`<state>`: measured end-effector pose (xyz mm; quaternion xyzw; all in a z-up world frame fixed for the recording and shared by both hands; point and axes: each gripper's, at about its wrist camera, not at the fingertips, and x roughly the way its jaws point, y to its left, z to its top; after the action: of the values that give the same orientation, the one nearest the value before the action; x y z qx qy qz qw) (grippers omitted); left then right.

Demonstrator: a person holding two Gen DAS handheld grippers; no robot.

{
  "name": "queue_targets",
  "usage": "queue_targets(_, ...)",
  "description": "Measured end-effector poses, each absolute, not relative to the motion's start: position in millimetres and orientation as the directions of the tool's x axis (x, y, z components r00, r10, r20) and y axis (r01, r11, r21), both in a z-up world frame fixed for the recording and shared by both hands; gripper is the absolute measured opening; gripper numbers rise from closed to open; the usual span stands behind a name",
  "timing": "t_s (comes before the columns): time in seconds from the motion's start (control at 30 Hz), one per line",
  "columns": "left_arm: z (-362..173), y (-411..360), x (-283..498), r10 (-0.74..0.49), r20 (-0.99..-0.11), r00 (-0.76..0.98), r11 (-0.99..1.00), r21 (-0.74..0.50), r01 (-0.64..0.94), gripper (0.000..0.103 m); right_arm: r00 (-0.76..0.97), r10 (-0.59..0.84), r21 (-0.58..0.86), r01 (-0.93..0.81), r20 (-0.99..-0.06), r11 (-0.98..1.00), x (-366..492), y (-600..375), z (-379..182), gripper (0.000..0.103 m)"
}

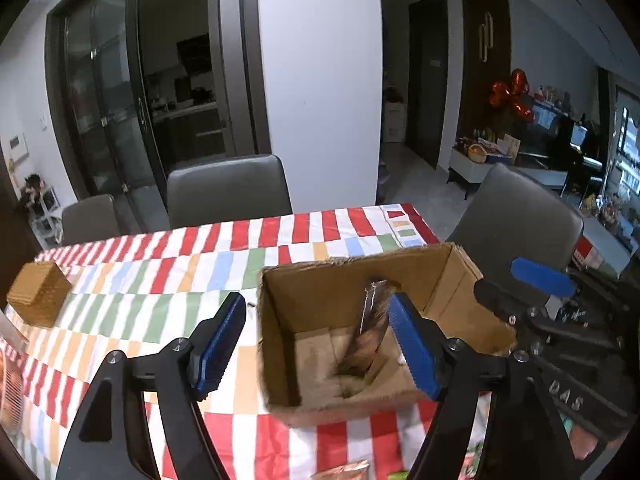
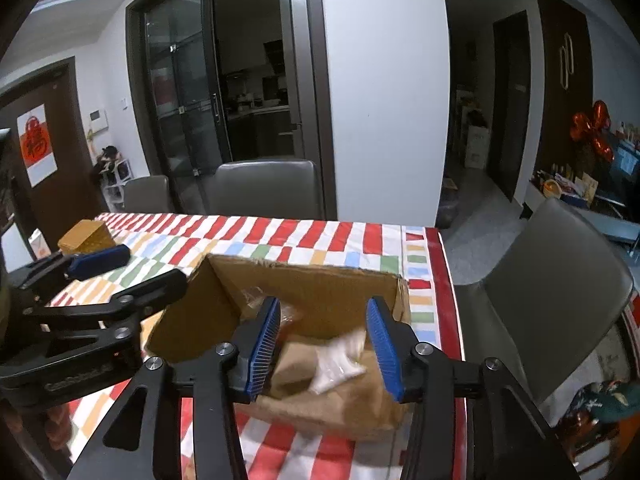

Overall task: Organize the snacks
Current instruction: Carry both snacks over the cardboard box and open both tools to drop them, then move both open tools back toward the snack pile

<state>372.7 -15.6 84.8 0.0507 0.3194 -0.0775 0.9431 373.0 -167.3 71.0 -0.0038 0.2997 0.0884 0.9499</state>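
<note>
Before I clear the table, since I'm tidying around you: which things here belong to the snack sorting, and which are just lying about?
Job:
- cardboard box
- dark snack packet inside it
- white packet inside it
- both open claws

Lying about:
- small woven box
- grey chairs

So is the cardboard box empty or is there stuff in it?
Not empty. The cardboard box is open on top, with a dark snack packet leaning inside and a white packet too.
</note>
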Motion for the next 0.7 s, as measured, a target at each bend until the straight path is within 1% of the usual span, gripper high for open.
queue_targets(0.1, 87.7, -9.9, 351.8, -0.110, -0.596, 0.795, 0.983, 0.051, 0.175, 0.079, 0.811, 0.172, 0.044, -0.178, -0.559, 0.983, 357.6, -167.6, 71.6, 0.051)
queue_targets(0.17, 89.5, -5.0, 335.8, -0.119, -0.587, 0.801, 0.983, 0.044, 0.178, 0.080, 0.817, 0.175, 0.045, -0.180, -0.550, 0.983, 349.1, -169.5, 71.9, 0.052)
queue_targets(0.23, 91.1, -0.7, 323.0, -0.123, -0.579, 0.806, 0.983, 0.041, 0.179, 0.084, 0.824, 0.178, 0.039, -0.186, -0.538, 0.982, 335.6, -169.4, 72.3, 0.052)
queue_targets(0.43, 95.3, 5.4, 280.1, -0.129, -0.546, 0.828, 0.983, 0.039, 0.179, 0.087, 0.837, 0.190, 0.007, -0.217, -0.512, 0.976, 300.3, -164.5, 73.1, 0.052)
queue_targets(0.7, 88.6, 10.0, 238.5, -0.130, -0.540, 0.832, 0.982, 0.045, 0.183, 0.088, 0.837, 0.223, 0.011, -0.252, -0.500, 0.968, 259.7, -156.4, 65.4, 0.052)
